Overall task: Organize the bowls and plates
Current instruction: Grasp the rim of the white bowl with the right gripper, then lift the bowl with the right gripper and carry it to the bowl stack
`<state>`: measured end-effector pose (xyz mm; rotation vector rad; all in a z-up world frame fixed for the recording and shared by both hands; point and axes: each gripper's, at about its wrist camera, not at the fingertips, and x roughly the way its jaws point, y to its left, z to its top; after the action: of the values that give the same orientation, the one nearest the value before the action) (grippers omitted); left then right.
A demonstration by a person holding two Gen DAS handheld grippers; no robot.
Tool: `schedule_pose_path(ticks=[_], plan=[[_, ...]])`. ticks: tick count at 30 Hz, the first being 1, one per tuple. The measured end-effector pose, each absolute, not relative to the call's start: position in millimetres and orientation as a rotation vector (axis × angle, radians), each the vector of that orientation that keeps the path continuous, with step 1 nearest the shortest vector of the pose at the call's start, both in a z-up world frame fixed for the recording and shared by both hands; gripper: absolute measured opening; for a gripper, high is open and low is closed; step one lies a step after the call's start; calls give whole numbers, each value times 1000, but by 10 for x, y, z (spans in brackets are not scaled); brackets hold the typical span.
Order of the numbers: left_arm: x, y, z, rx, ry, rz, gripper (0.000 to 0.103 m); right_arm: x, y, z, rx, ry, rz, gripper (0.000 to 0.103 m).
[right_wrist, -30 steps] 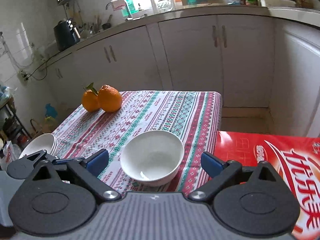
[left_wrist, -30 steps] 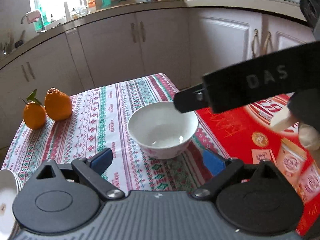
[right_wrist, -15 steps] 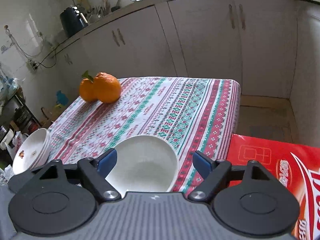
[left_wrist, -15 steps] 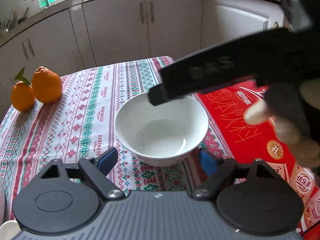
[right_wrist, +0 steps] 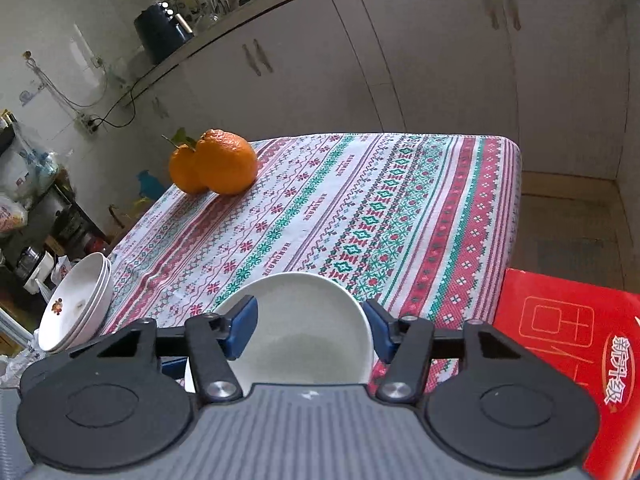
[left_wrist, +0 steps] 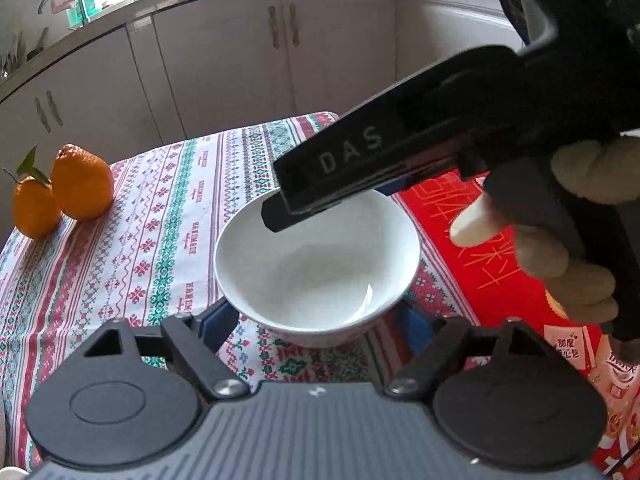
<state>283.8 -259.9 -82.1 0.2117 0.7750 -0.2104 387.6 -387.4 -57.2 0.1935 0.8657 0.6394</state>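
A white bowl [left_wrist: 316, 264] stands upright on the patterned tablecloth [left_wrist: 160, 240]. My left gripper [left_wrist: 316, 324] straddles its near side, jaws still closing, and the blue pads [left_wrist: 218, 322] lie against the bowl's lower wall on both sides. My right gripper [right_wrist: 308, 330], held by a gloved hand [left_wrist: 560, 248], hovers over the same bowl [right_wrist: 304, 344]. Its jaws are closing too, with the bowl between the fingertips [right_wrist: 240, 326]; no firm press shows. In the left wrist view its black finger [left_wrist: 360, 168] crosses above the bowl's far rim.
A stack of white bowls [right_wrist: 76, 312] sits at the table's left edge. Two oranges [right_wrist: 216, 168] rest at the far left corner. A red printed box [right_wrist: 580, 344] lies right of the bowl, beside the table's edge. Cabinets [left_wrist: 280, 60] stand beyond.
Both grippers came down and closer to the bowl while their jaws narrowed around it. The right gripper's finger slid left over the bowl's far rim.
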Motion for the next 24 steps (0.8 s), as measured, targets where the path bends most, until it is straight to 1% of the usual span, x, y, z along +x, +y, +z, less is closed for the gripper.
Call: schedule_pose_path(ticks=[7,24], plan=[[2694,-2684,-797,270,756,-221,84,3781,-3908,-517,213,876,625,64],[2496,-2594,-715,258,769,-264,84,3561,-3848,-432,209,900,606,64]])
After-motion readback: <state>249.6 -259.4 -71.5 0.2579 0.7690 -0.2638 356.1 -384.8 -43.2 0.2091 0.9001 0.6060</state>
